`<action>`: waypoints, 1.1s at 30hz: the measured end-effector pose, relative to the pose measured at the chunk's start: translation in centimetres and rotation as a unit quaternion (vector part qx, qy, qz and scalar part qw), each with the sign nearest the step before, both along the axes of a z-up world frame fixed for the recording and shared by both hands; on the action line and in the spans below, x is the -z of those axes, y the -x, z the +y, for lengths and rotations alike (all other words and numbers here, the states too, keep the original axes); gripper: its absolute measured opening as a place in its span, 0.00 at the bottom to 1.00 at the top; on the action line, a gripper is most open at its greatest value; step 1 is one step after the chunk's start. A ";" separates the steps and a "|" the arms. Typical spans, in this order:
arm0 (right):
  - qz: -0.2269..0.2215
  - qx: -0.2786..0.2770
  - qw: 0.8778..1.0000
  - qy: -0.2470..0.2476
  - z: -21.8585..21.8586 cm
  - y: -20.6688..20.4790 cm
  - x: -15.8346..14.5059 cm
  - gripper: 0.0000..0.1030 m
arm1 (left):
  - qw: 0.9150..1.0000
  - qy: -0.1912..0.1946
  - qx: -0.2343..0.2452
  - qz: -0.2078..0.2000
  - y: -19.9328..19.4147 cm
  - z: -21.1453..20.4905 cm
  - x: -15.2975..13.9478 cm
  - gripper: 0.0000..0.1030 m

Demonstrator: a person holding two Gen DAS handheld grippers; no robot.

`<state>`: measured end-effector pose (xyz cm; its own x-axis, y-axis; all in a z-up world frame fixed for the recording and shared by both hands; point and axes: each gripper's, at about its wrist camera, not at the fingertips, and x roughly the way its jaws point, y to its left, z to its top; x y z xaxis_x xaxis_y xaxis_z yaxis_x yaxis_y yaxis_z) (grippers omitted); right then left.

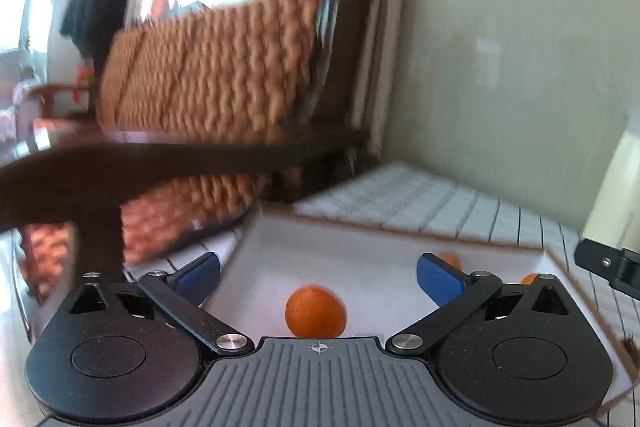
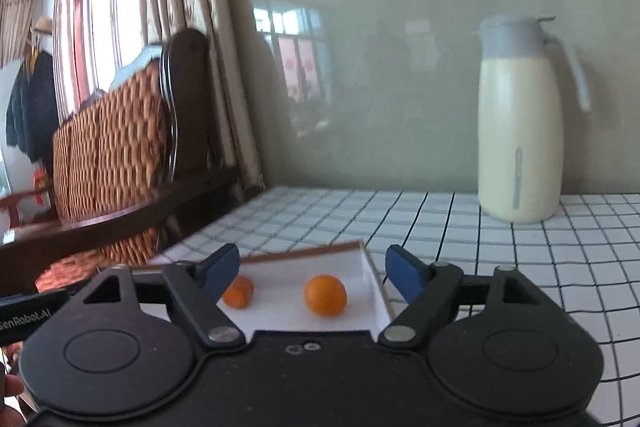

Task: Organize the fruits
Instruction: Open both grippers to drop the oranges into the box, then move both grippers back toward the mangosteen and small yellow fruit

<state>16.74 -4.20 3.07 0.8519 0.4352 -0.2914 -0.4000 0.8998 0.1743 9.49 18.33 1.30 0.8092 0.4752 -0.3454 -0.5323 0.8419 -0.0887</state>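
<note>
both the left gripper (image 1: 318,277) and right gripper (image 2: 312,273) hang open and empty over the white tray (image 2: 372,275), probably because the oranges (image 2: 325,295) already sit inside it, loose on its floor.

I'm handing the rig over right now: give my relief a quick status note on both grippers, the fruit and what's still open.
Left gripper: open, nothing held; one orange lies in the white tray between its fingers, untouched.
Right gripper: open, nothing held; another orange lies ahead of it in the tray.
A smaller orange fruit sits by the right gripper's left finger, also in the tray.
Done: three fruits visible in the tray.
Left: check for fruit outside these views; none shows on the tiled table.
</note>
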 end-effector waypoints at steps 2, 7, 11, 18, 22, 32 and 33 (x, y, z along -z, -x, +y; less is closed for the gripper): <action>-0.006 -0.001 1.000 -0.012 -0.6 0.4 -0.4 0.76 | 1.000 -0.014 0.002 -0.010 0.3 -0.3 -0.4 1.00; -0.018 0.002 1.000 -0.023 -1.5 1.3 -0.7 0.91 | 0.999 -0.035 0.002 -0.027 1.1 -0.4 -0.9 1.00; -0.021 0.000 0.999 -0.025 -1.8 1.9 -0.9 0.93 | 0.998 -0.054 0.014 -0.019 1.2 -1.1 -0.9 1.00; -0.022 0.009 0.999 -0.027 -3.4 2.6 -0.9 0.94 | 0.997 -0.070 0.045 -0.003 1.5 -3.1 -0.8 1.00; -0.007 0.015 0.999 -0.044 -4.8 2.6 -0.7 0.94 | 0.996 -0.071 0.057 0.003 1.6 -4.0 -0.8 1.00; 0.001 0.023 0.999 -0.036 -7.0 3.9 -0.7 0.94 | 0.993 -0.073 0.096 0.009 2.0 -6.8 -0.6 1.00; 0.000 0.024 0.999 -0.031 -7.2 4.1 -0.6 0.94 | 0.992 -0.074 0.101 0.009 2.1 -7.2 -0.5 1.00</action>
<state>12.60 -11.44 3.70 0.8725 0.4107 -0.2646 -0.3566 0.9056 0.2297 7.43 11.17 1.85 0.8876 0.3500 -0.2993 -0.3511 0.9349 0.0522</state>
